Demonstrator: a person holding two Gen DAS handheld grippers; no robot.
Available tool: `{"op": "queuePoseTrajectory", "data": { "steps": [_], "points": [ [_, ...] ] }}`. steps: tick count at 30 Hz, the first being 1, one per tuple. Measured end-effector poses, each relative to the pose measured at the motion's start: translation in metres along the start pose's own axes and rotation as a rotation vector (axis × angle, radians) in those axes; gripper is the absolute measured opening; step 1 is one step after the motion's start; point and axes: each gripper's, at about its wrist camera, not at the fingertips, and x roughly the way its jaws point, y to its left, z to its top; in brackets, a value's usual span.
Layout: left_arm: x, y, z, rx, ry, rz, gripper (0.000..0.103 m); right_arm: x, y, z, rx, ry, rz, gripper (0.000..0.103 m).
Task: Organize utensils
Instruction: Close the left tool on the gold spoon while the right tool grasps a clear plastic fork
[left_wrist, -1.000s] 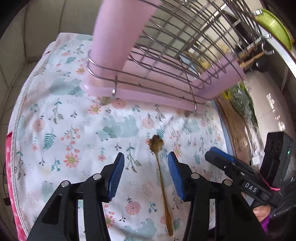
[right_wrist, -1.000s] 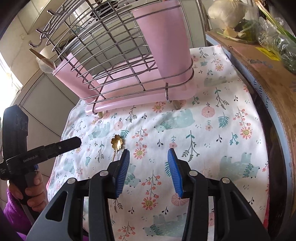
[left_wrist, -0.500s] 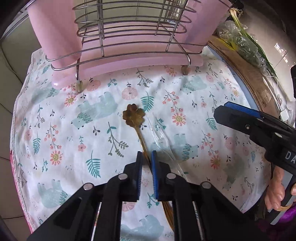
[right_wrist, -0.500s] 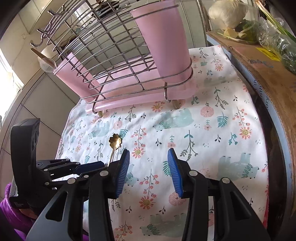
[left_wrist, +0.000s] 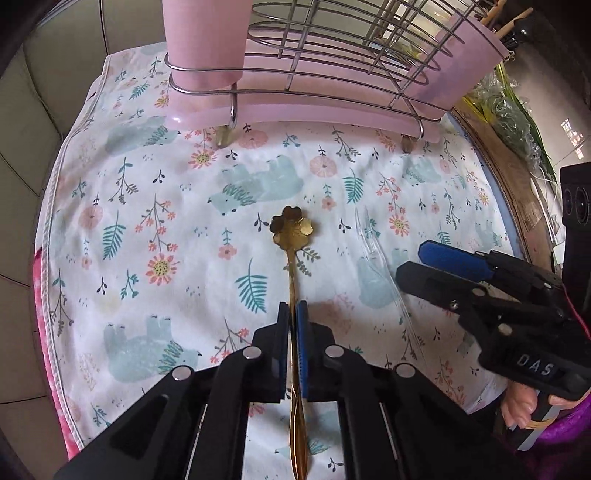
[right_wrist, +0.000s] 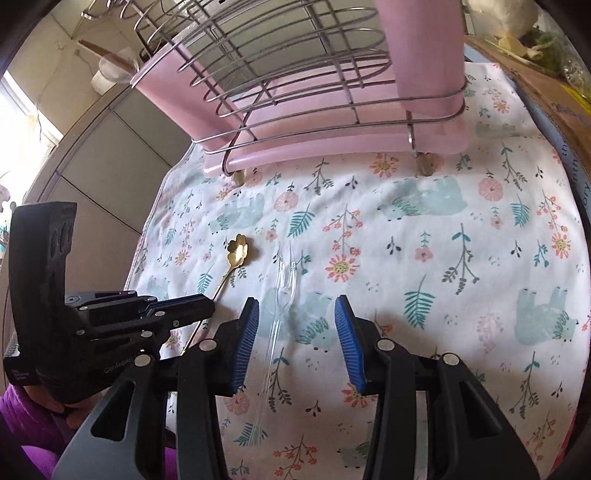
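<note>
— Near the middle of the floral cloth (left_wrist: 155, 229), what is the left gripper (left_wrist: 291, 314) doing?

— Its jaws are closing on the handle of the gold spoon (left_wrist: 291, 230), blue pads against it on both sides. The spoon lies flat, flower-shaped bowl pointing toward the cloth's far edge.

— And the right gripper (right_wrist: 297, 332)?

— Its jaws stand apart, gripping nothing. The clear plastic fork (right_wrist: 282, 291) lies on the cloth between them, untouched, tines toward the far edge, just beside the spoon.

— What stands along that far edge?

— A wire rack (left_wrist: 332, 48) on a pink tray (left_wrist: 295, 110), with a pink cup (left_wrist: 203, 40) at its left corner.
</note>
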Motion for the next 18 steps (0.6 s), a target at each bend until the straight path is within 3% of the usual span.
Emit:
{"op": "queuePoseTrajectory", "data": {
  "steps": [8,10,15,16,18],
  "points": [
    [0.014,-0.01,0.023,0.089,0.041,0.041,0.006,0.028,0.03,0.008,-0.119,0.043,-0.094,0.043],
    [0.015,-0.013,0.024,0.11,0.042,0.051,0.005,0.031,0.033,0.008,-0.146,0.026,-0.151,0.043],
    [0.013,-0.01,0.023,0.121,0.024,0.054,0.002,0.039,0.037,0.009,-0.186,0.005,-0.183,0.042],
    [0.01,-0.008,0.023,0.109,0.015,0.046,0.002,0.04,0.039,0.009,-0.202,-0.002,-0.184,0.04],
    [0.001,-0.002,0.023,0.09,-0.012,0.039,0.002,0.046,0.044,0.009,-0.248,-0.021,-0.223,0.02]
  ]
}}
